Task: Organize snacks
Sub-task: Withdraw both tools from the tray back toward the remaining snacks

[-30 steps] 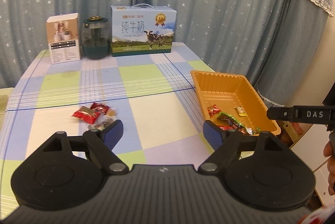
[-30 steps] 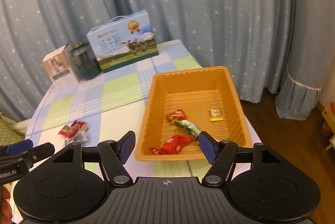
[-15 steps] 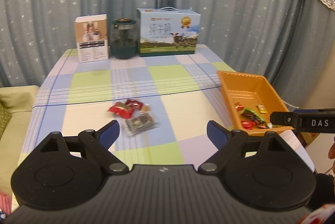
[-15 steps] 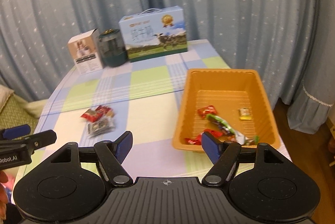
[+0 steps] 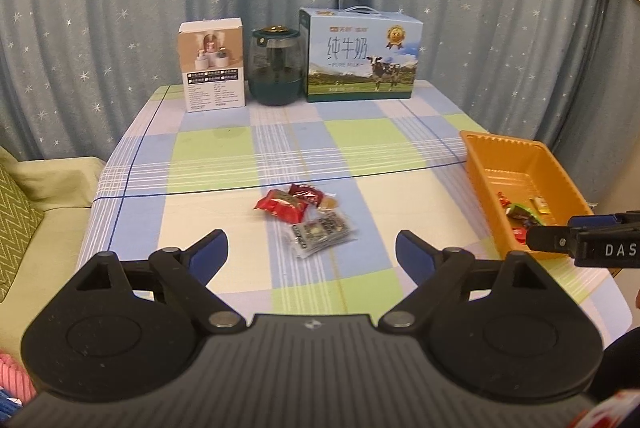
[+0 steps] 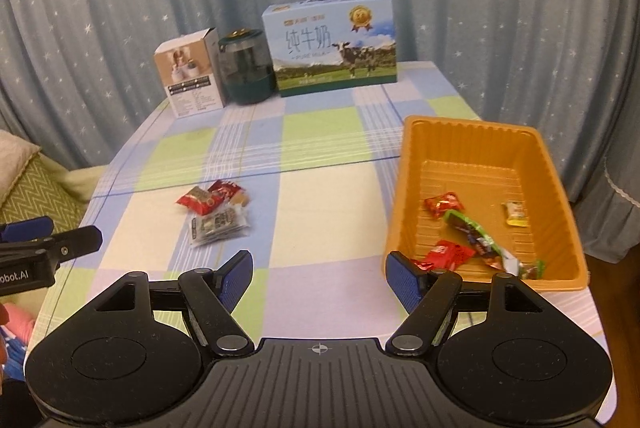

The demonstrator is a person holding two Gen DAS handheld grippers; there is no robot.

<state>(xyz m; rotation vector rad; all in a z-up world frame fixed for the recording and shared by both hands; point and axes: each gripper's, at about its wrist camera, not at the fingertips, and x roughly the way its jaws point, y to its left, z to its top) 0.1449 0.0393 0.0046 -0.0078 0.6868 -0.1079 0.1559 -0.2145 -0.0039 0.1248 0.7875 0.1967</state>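
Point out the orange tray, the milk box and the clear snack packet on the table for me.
orange tray (image 6: 412,164): right wrist view, left wall.
milk box (image 6: 332,44): right wrist view, front face.
clear snack packet (image 5: 322,233): left wrist view, middle of the wrapper.

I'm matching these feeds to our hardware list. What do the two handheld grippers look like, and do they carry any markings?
Both are matte black plastic with ribbed bodies, two round discs and angled link arms. The left gripper and right gripper have dark blue textured pads. White lettering shows on their sides: "DAS" on the right gripper seen from the left camera, "obot.AI" on the left gripper seen from the right camera. No cables visible.
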